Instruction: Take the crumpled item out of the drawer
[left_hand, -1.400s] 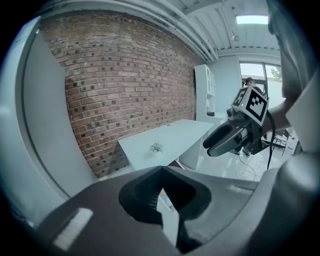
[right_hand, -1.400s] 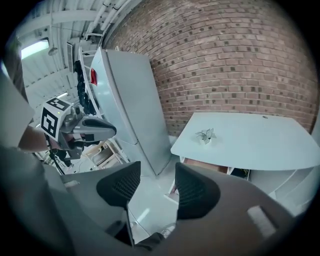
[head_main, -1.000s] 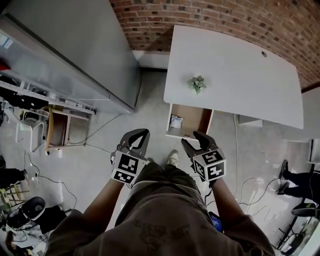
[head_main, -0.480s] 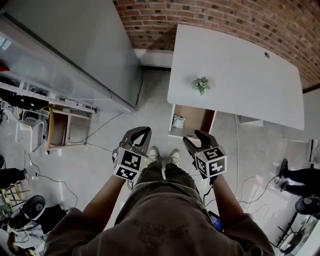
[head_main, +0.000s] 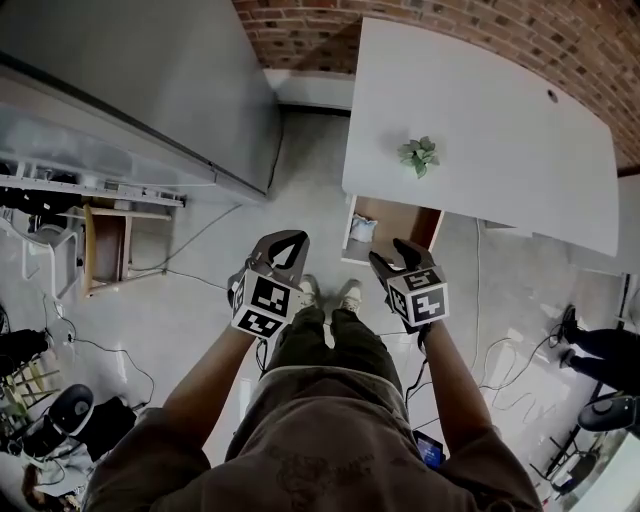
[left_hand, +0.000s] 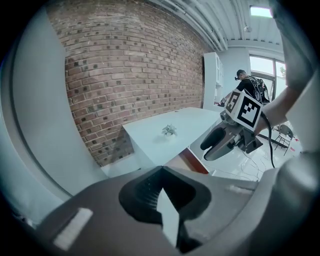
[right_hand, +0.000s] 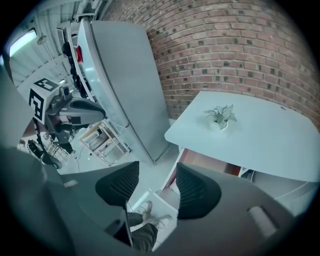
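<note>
Red brick wall (head_main: 450, 20) runs behind a white desk (head_main: 500, 150), seen from above by a person standing on a pale floor (head_main: 200, 310). A small potted plant (head_main: 419, 156) sits on the desk. Under the desk's near edge an open drawer (head_main: 400, 215) shows a brown inside. The crumpled item (head_main: 364, 228), pale and bunched, lies in the drawer's left corner, well apart from both grippers.

The left gripper (head_main: 297, 239) has its jaws closed tip to tip on nothing. The right gripper (head_main: 393, 256) has its jaws spread with nothing between them; they have just been opening. It points towards the drawer front.

The item looks light and soft, likely paper or thin plastic, though it is too small to tell which. It should give under pressure and not slip much. A raised fold on its top seems the best place to pinch, with the right gripper coming in from above.

No brand or readable writing shows; the cubes on the grippers carry only black-and-white square patterns.
</note>
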